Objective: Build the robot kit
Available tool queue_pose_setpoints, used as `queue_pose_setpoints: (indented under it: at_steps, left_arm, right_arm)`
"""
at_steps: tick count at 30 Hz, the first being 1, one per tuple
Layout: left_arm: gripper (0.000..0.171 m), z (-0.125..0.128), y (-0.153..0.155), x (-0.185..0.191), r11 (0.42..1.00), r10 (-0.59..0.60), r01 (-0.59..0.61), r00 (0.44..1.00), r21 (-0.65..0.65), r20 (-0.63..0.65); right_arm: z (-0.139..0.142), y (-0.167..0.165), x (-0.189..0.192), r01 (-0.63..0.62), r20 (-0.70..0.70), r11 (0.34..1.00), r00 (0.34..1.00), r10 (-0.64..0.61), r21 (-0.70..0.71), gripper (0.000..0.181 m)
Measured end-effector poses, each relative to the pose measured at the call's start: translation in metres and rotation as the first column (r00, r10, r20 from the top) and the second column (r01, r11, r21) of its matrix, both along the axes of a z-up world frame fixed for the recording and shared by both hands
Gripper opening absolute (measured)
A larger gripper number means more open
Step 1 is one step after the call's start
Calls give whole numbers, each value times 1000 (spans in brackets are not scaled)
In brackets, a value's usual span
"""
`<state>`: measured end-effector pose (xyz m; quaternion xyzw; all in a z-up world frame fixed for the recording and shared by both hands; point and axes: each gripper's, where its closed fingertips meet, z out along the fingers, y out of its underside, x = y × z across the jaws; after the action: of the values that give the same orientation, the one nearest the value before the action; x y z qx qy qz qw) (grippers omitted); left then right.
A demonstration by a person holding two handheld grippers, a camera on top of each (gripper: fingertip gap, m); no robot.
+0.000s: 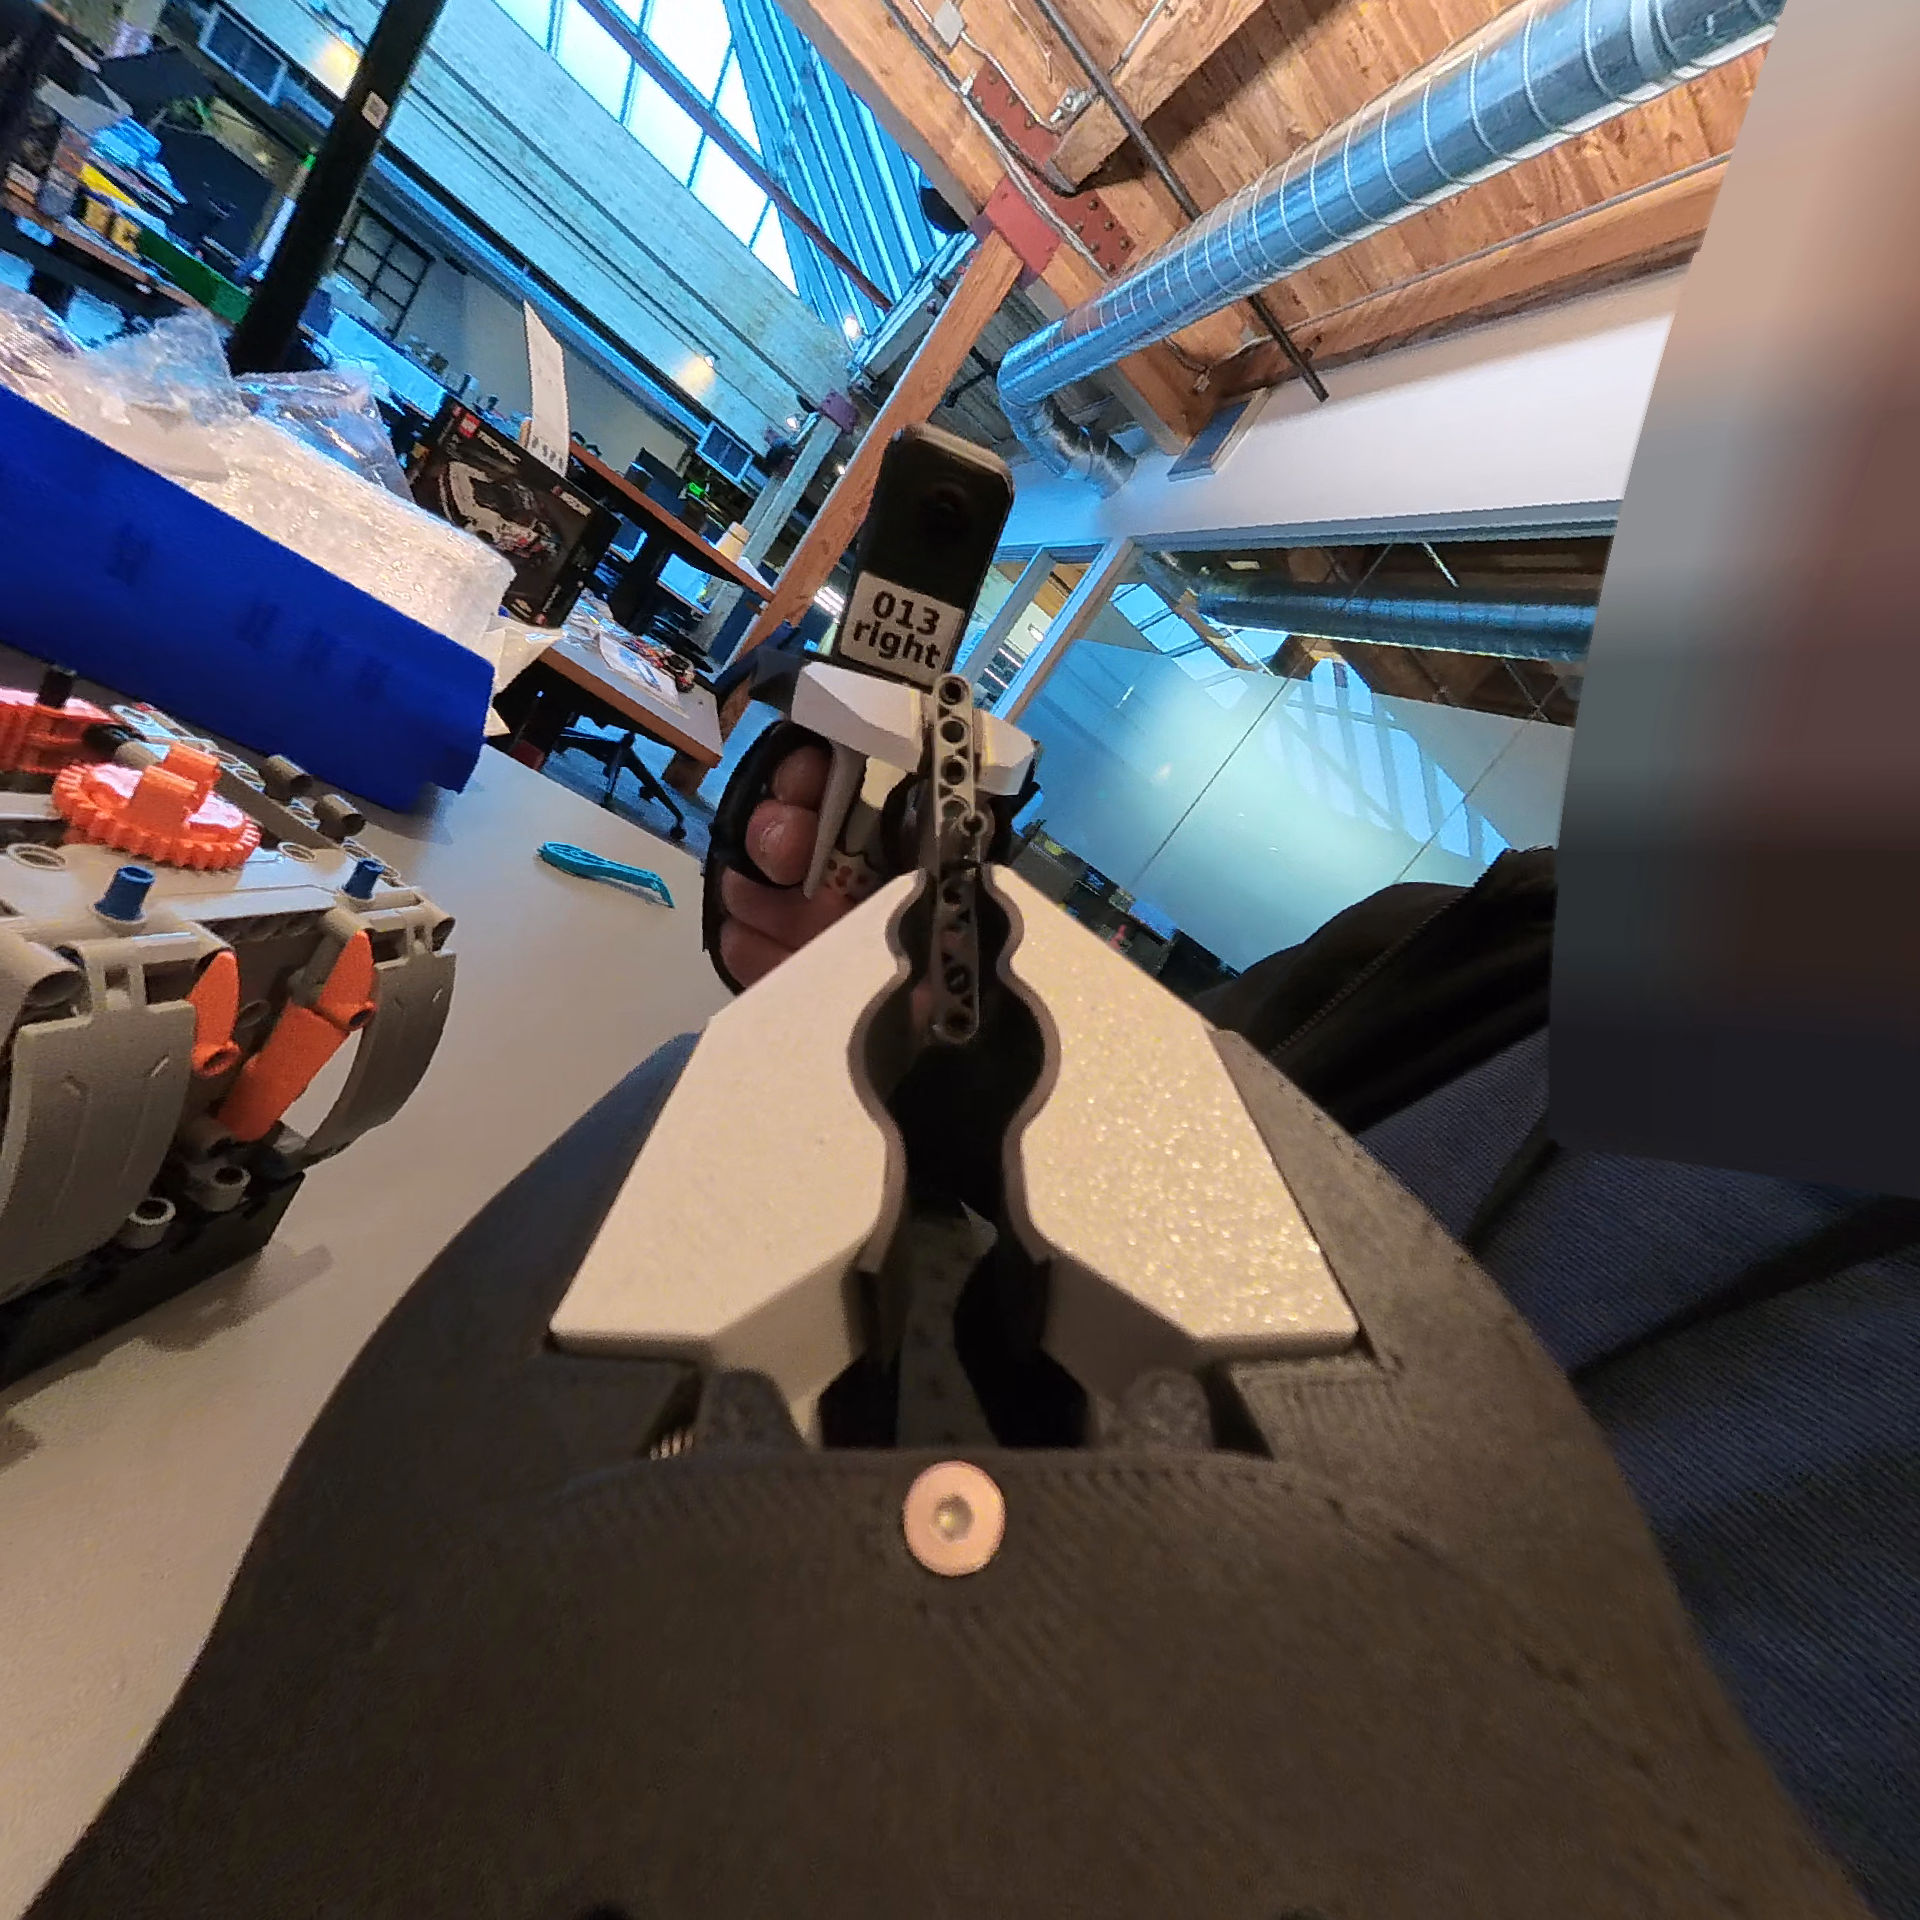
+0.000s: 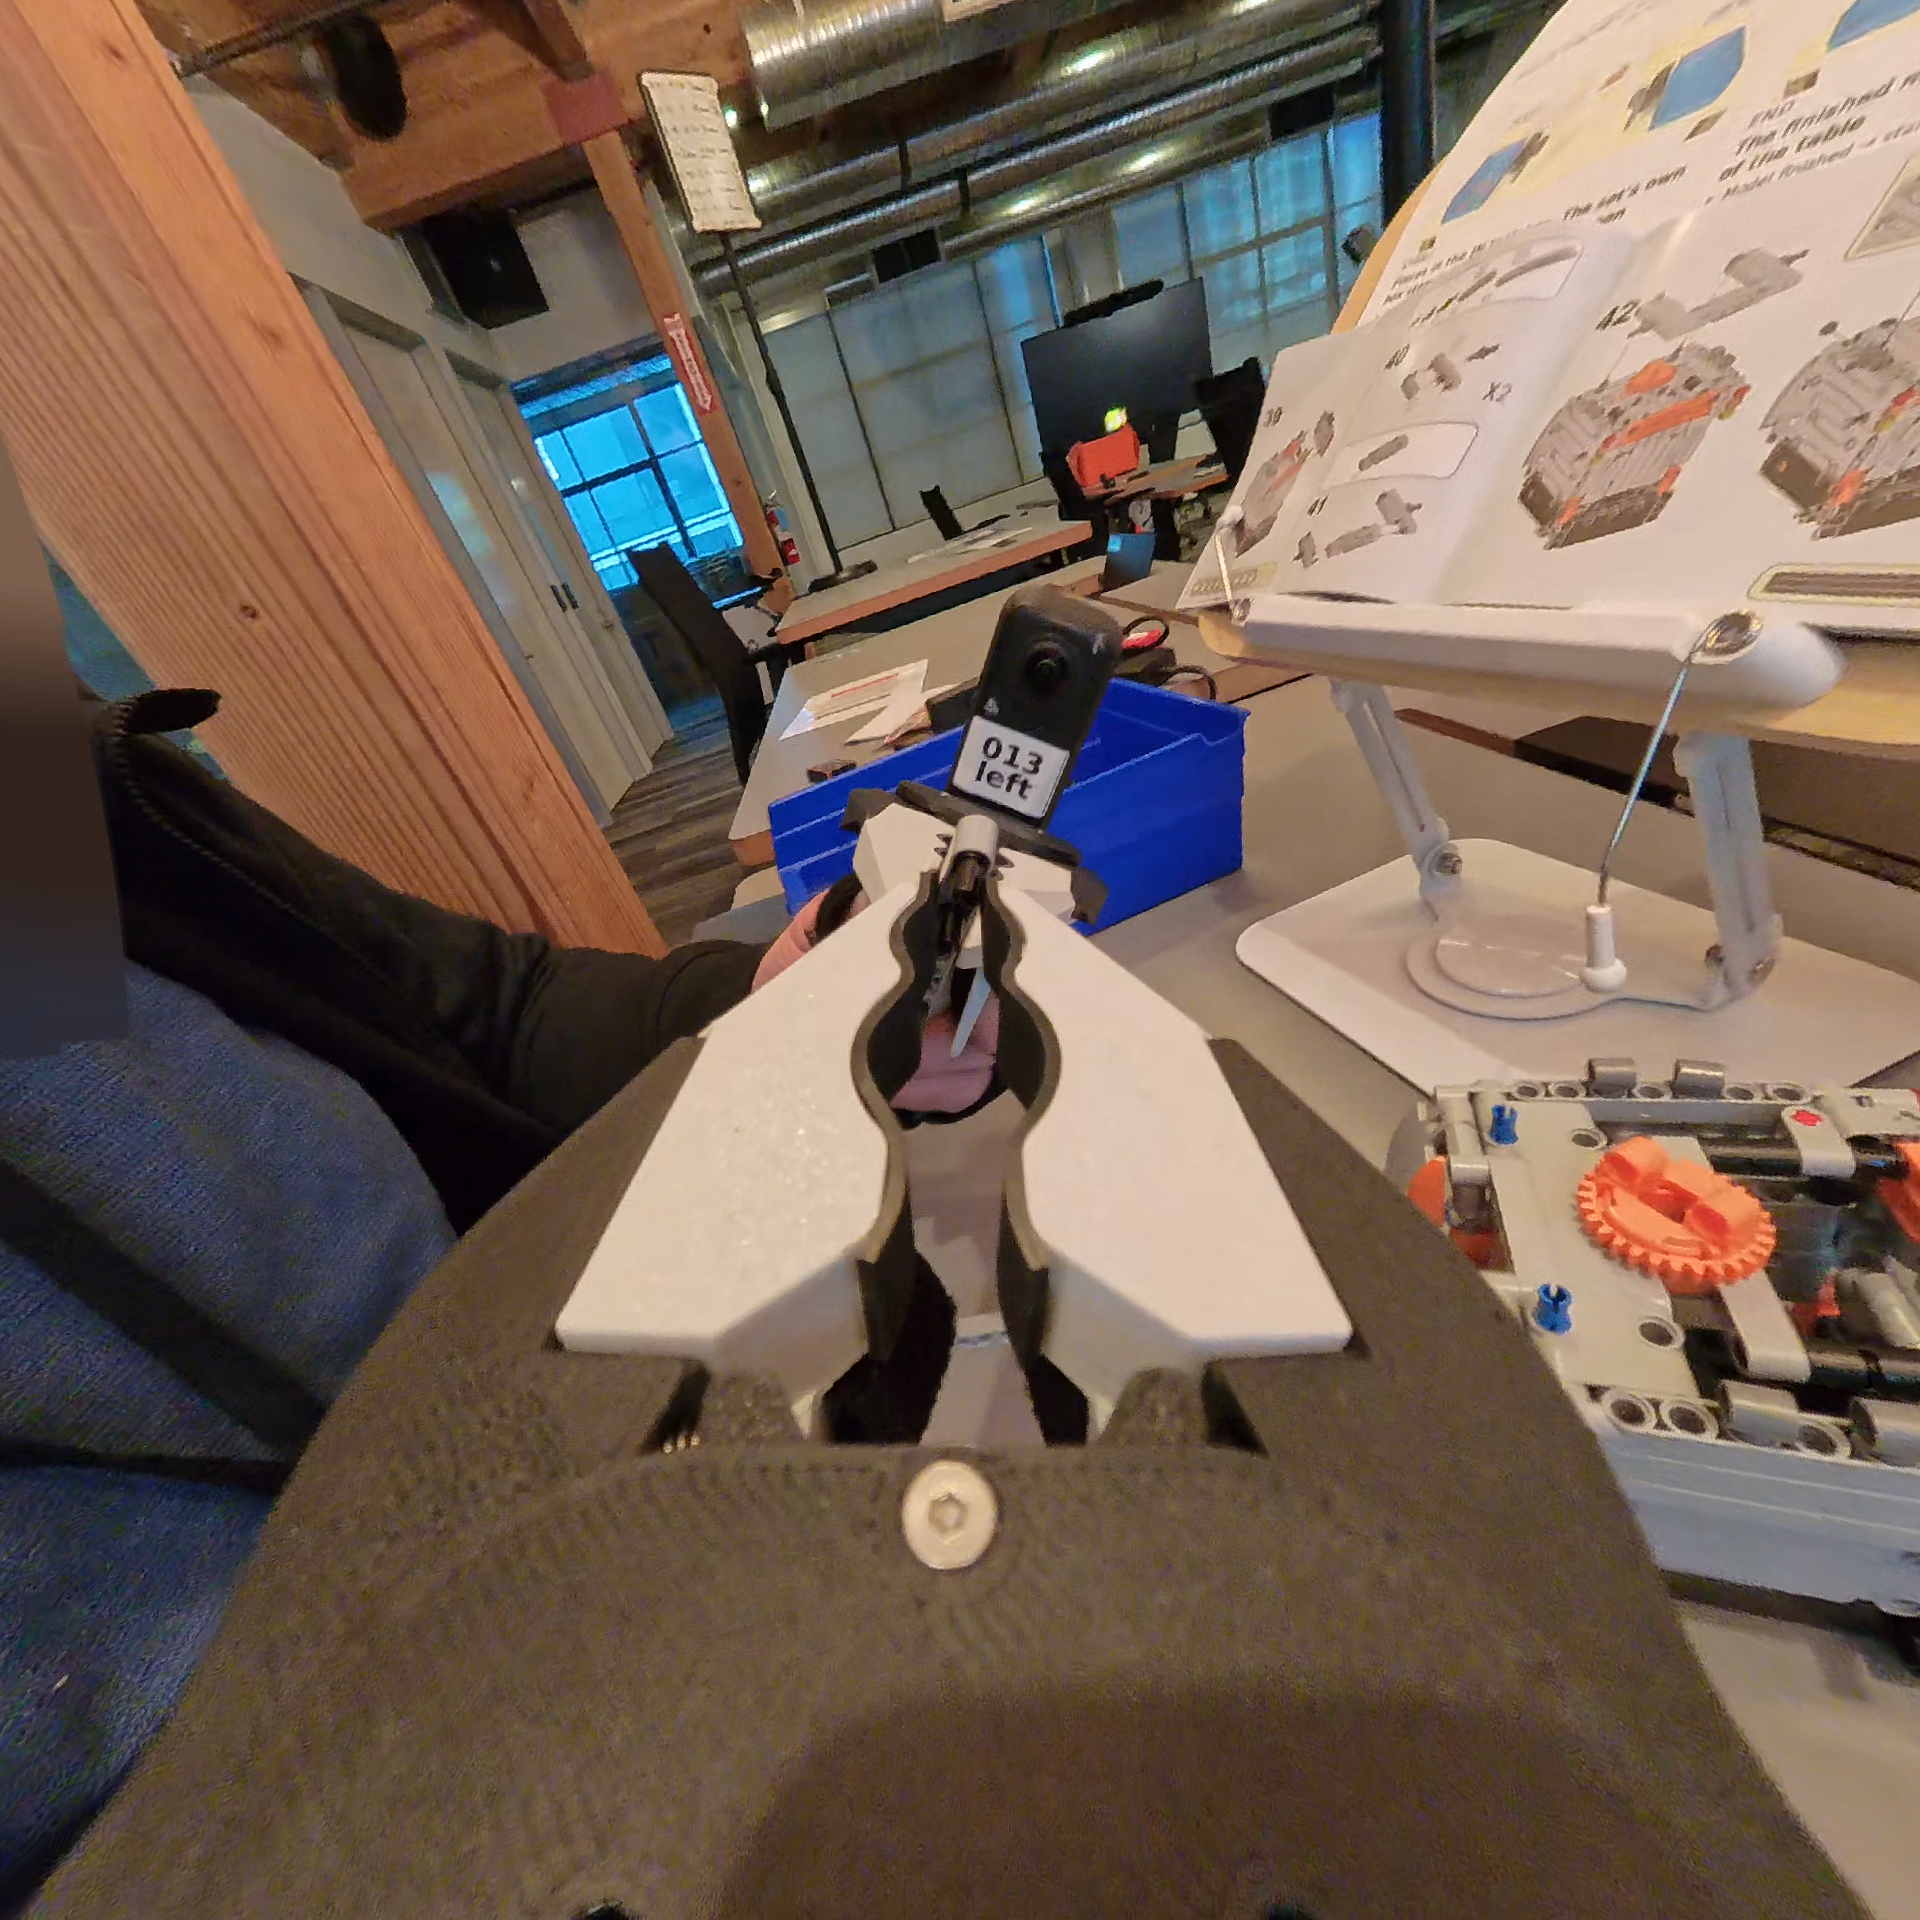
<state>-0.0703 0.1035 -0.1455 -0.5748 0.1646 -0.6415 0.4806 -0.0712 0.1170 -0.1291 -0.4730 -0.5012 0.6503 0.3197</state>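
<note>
Both grippers are raised off the grey table (image 2: 1340, 821) and face each other tip to tip, near the grey-and-orange brick model (image 1: 156, 997).

Left gripper (image 1: 951, 914): jaws narrow, only a thin gap at the tips. A light grey perforated beam (image 1: 956, 831) stands nearly upright in that gap. Its lower end sits between the left fingertips (image 1: 831, 966); its upper end reaches the right gripper's (image 1: 914, 758) white nose. I cannot tell which one actually clamps it.

Right gripper (image 2: 951, 914): jaws also narrow. A thin dark-and-grey part (image 2: 954, 935) runs through its tip gap, edge-on here and likely the same beam. A short white-and-black pin (image 2: 971, 847) sticks up just past the tips, in front of the left gripper (image 2: 966, 873) opposite. What grips the pin is unclear.

Relative to the model:
- The orange gear (image 2: 1673, 1216) sits on top of it, with blue pins (image 2: 1550, 1307) standing at its near edge.
- The blue bin (image 2: 1153, 790) is behind it on the table; in the left wrist view it holds clear plastic bags (image 1: 260, 436).
- A small teal piece (image 1: 608, 868) lies on the table between the model and the right gripper.
- An open instruction booklet (image 2: 1621, 416) is propped on a white stand (image 2: 1475, 935) just behind the model.

Each gripper is held by a hand (image 1: 779, 831), dark sleeve visible (image 2: 395, 956).
</note>
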Motion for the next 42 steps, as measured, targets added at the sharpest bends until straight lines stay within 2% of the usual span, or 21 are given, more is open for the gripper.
queue_pose_setpoints:
  at_steps: [3,9,15,20,25,30,33,37,42]
  left_arm:
    - [6,3,-1,-2,1000,12,-12,1000,14,-3]
    - [23,5,-2,-4,999,27,-26,999,31,-30]
    - [5,-9,-2,7,1000,25,-22,991,22,-130]
    - [5,-12,-1,8,999,34,-30,987,26,-157]
    - [5,-14,-6,12,999,8,-1,983,39,-183]
    - [5,-17,-1,8,999,50,-45,978,29,-204]
    - [5,-21,2,5,998,63,-62,975,15,-213]
    - [4,-28,3,9,998,33,-42,976,-37,-216]
    - [4,-40,4,21,997,0,-20,969,-81,-245]
  right_arm:
    - [4,-2,-2,27,-30,1000,999,-27,10,4]
    - [0,1,-5,34,-6,999,999,-34,-6,4]
    - [-6,-8,-8,6,43,999,999,-7,34,4]
    - [-9,-6,-8,6,70,999,998,-8,35,4]
    - [-11,-11,-6,-14,121,995,993,2,101,5]
    - [-15,4,5,79,169,984,980,-106,162,17]
    - [-43,17,36,116,322,979,932,-165,166,18]
    - [-97,23,92,129,528,974,823,-209,184,28]
    - [-154,-4,126,67,664,947,698,-268,313,40]
